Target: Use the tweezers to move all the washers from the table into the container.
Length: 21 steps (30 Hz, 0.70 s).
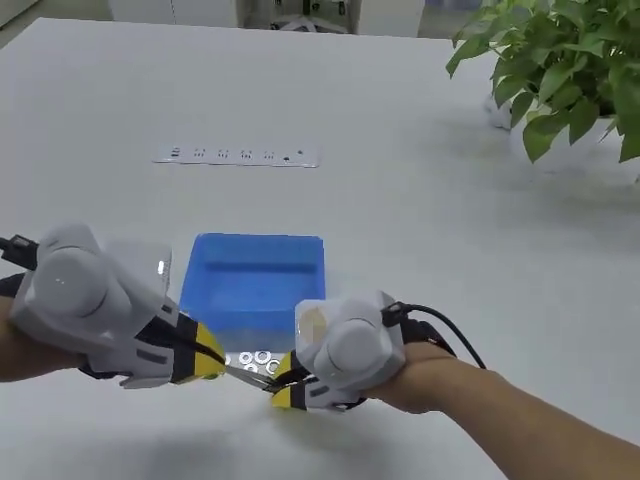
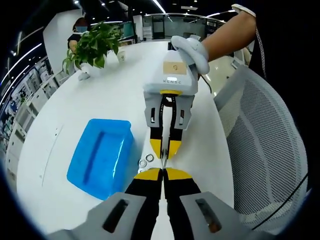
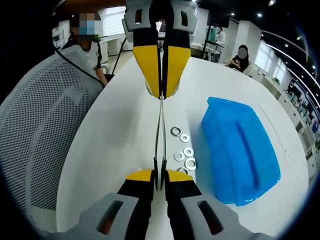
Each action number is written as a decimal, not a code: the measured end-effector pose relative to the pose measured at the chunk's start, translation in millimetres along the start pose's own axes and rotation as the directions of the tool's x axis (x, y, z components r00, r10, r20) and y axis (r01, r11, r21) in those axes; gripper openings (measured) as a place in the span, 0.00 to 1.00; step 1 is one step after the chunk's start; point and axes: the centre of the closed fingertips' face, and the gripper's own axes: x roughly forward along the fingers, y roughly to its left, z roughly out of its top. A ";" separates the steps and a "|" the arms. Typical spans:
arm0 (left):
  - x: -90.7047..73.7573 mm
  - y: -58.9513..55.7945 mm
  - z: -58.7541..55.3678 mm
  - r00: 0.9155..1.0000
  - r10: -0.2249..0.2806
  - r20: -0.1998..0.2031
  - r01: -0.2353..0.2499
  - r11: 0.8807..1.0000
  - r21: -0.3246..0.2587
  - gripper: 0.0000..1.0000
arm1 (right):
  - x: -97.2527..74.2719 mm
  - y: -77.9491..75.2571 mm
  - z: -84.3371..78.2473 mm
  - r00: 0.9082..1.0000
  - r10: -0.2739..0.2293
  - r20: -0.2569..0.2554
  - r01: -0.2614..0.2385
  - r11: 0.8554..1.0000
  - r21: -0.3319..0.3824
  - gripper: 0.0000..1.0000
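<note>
Washers (image 3: 184, 151): a small cluster lies flat on the white worktop (image 1: 420, 200). In the head view it sits low and centre, between the two grippers and just beside the container's near wall.
Tweezers (image 3: 160, 131): held off the worktop, bridging the two grippers, one end in each. I cannot tell which end is the pointed one.
Left gripper (image 2: 163, 172): lower left of the head view, its yellow jaws pressed together on one end of the tweezers.
Right gripper (image 3: 158, 175): lower centre of the head view, its jaws closed to a sliver on the other end.
Risk, handover: if one side lets go before the other has a square hold, the thin metal could swing or drop onto the cluster and scatter it.
Risk, grip: jaws clamping across both tweezer arms would keep them squeezed together, so they could not open over a washer.
Risk, pickup: the flat, thin rings will likely skid or flip when nipped at the edge.
Container (image 1: 258, 272): blue, centre of the head view, beyond the washers. I see no washer inside it.
Plant (image 1: 560, 70): upper right, well apart from the work.
</note>
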 end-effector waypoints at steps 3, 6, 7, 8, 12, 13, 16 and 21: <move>-4.1 1.4 6.4 1.000 0.004 0.016 -0.005 1.000 0.009 0.05 | -2.4 -1.2 4.4 1.000 -0.009 0.018 0.009 1.000 0.005 0.10; -7.1 1.8 12.8 1.000 0.006 0.025 -0.007 1.000 0.019 0.05 | -3.3 -2.6 8.1 0.999 -0.018 0.031 0.018 1.000 0.008 0.10; -7.8 1.9 14.5 1.000 0.007 0.028 -0.007 1.000 0.022 0.05 | -3.5 -2.6 9.4 0.999 -0.019 0.035 0.019 1.000 0.010 0.10; -8.8 2.0 17.7 0.999 0.007 0.034 -0.007 1.000 0.026 0.05 | -3.4 -2.9 10.9 0.999 -0.022 0.042 0.022 1.000 0.013 0.10; -8.6 0.9 25.3 0.999 0.001 0.054 -0.003 0.999 0.035 0.05 | -2.4 -2.8 14.1 0.998 -0.027 0.051 0.026 1.000 0.015 0.10; -8.2 0.5 27.4 0.998 -0.001 0.060 -0.001 0.999 0.039 0.05 | -1.9 -2.3 15.1 0.998 -0.028 0.053 0.027 1.000 0.016 0.10; -7.0 0.0 31.9 0.997 -0.004 0.073 0.001 0.999 0.042 0.05 | -0.7 -0.8 16.7 0.998 -0.025 0.060 0.024 1.000 0.020 0.10; -1.5 -4.5 38.0 0.996 -0.020 0.090 0.015 0.998 0.056 0.05 | 1.7 2.6 17.0 0.998 -0.019 0.063 0.017 1.000 0.024 0.10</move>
